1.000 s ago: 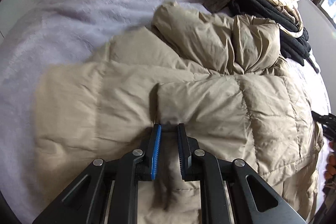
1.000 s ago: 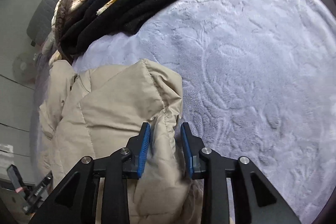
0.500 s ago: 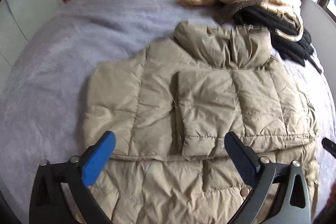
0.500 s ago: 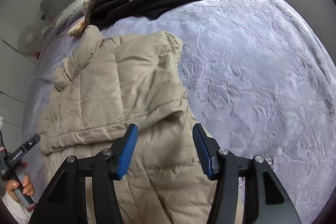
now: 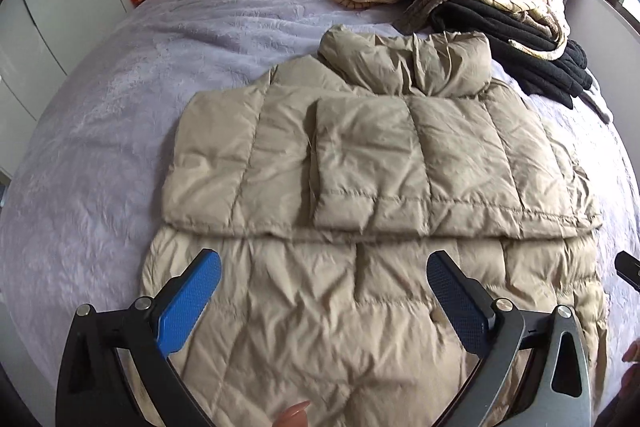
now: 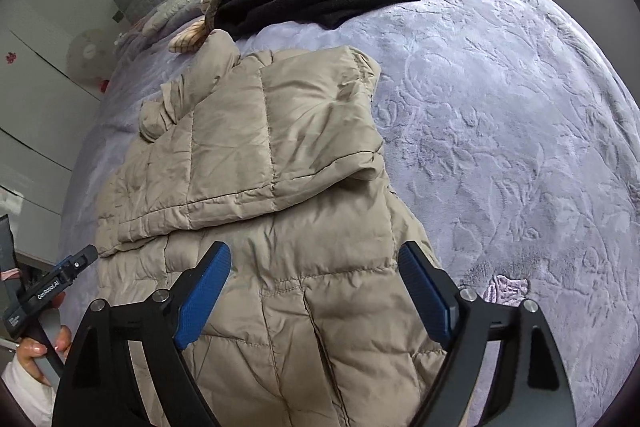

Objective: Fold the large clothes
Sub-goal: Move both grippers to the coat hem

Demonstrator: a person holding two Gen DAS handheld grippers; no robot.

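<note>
While both jaws gape | left gripper point(image 6: 60, 277) reads "GenRobot.AI" | jacket point(image 5: 360, 163) sleeves folded

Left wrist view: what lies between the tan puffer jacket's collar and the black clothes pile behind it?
In the left wrist view, only a narrow strip of bare purple blanket separates the tan puffer jacket collar from the black clothes pile.

Only legible text: "GenRobot.AI", white print on the black body of the left gripper point(image 6: 54, 291), seen low and far left of the right gripper's point(image 6: 316, 291) spread blue pads. Small label beneath it unreadable.
</note>
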